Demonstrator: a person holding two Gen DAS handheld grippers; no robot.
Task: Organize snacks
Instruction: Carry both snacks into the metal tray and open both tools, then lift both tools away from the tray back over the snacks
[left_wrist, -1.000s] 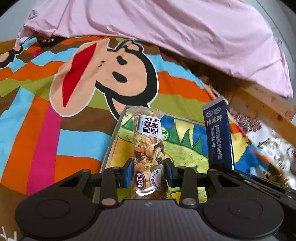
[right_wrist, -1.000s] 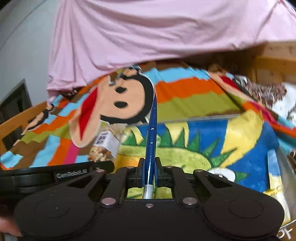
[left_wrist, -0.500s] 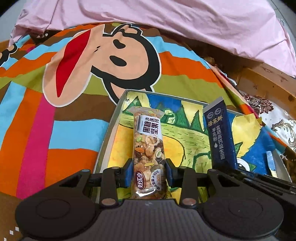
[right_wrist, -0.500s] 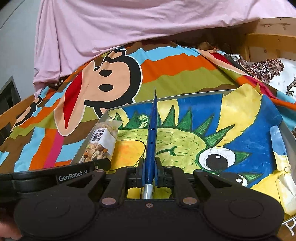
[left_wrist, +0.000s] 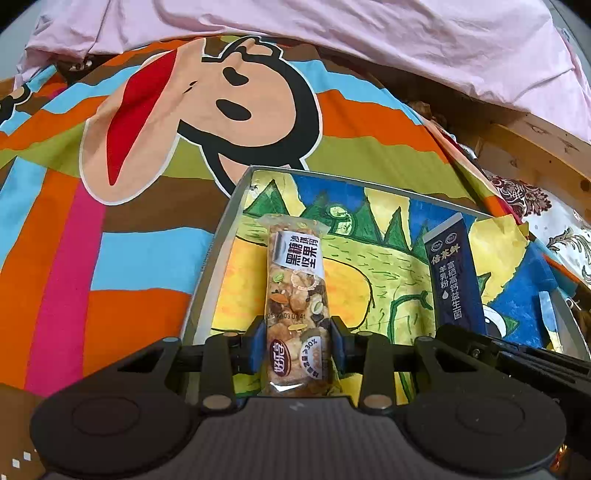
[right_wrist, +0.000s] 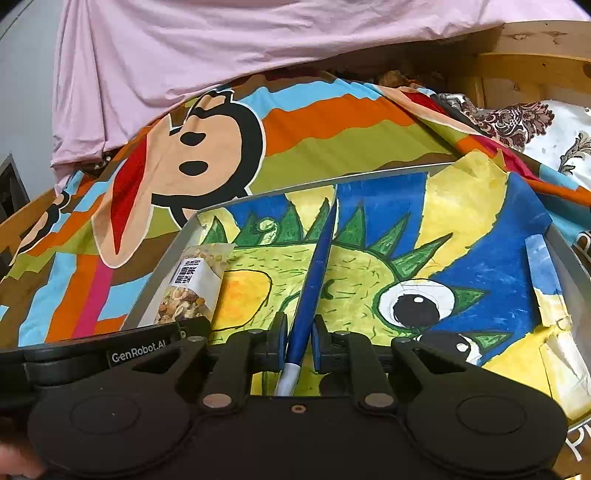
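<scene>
My left gripper (left_wrist: 297, 345) is shut on a clear nut bar packet (left_wrist: 297, 291) and holds it low over the left side of a grey tray (left_wrist: 207, 273) lined with a dinosaur drawing. The packet also shows in the right wrist view (right_wrist: 194, 288). My right gripper (right_wrist: 298, 341) has its jaws slightly apart around a dark blue stick sachet (right_wrist: 314, 277), seen edge-on and leaning left; the sachet shows flat in the left wrist view (left_wrist: 454, 280). Both are over the tray (right_wrist: 565, 258).
The tray lies on a striped cartoon-monkey blanket (left_wrist: 147, 147). A pink sheet (left_wrist: 332, 22) hangs at the back. A wooden frame (right_wrist: 524, 62) and patterned fabric (right_wrist: 517, 118) are at the right.
Both grippers have tilted down and moved lower over the tray with their snacks. The right gripper's jaws have opened a little and the blue sachet now leans to the left.
</scene>
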